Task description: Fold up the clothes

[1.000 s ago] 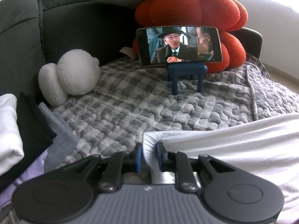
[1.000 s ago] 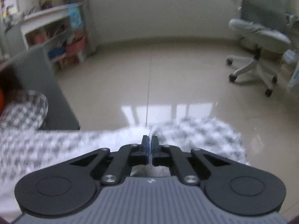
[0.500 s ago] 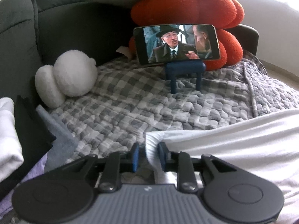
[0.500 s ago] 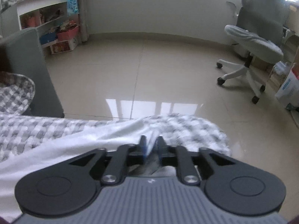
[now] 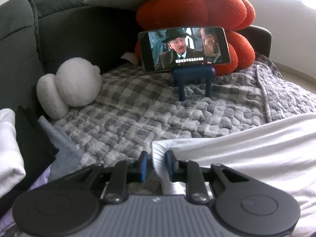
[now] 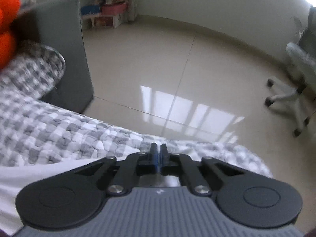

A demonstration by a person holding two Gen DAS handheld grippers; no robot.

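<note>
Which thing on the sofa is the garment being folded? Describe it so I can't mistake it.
On the dark sofa lies a checked blanket. At its near right edge is the white garment, its ribbed corner between the left gripper's closing fingers. Unlike the pile at left, it is spread out.

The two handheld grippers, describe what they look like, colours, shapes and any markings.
Both look alike. The left gripper and right gripper each have a grey ribbed body with a small pale logo, two round black discs at the sides, black linkage arms with silver pivot bolts, and black fingers faced with blue pads. No cables, sleeves or hands show.
</note>
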